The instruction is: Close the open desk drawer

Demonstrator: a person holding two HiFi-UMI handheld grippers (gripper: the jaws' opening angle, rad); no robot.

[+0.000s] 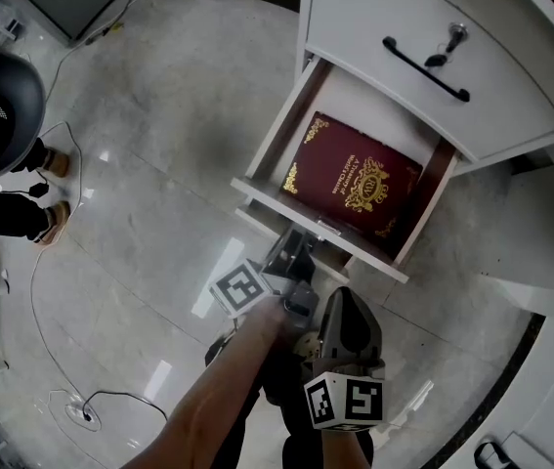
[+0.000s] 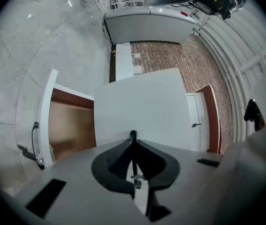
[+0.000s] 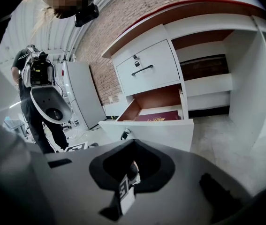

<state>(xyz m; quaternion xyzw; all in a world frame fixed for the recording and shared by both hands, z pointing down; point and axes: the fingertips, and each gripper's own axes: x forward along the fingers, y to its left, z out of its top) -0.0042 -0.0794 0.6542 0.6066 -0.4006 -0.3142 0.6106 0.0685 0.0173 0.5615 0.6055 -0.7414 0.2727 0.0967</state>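
Desk drawer [image 1: 267, 201] standing well out, red book [image 1: 350, 184] lying inside; closing not yet begun. Left gripper [image 1: 301, 242] just outside the drawer front, near its middle, tongs pressed together with nothing visible between them; right gripper [image 1: 343, 301] farther back from that front, tongs seemingly together, empty. Remaining: the whole push inward.
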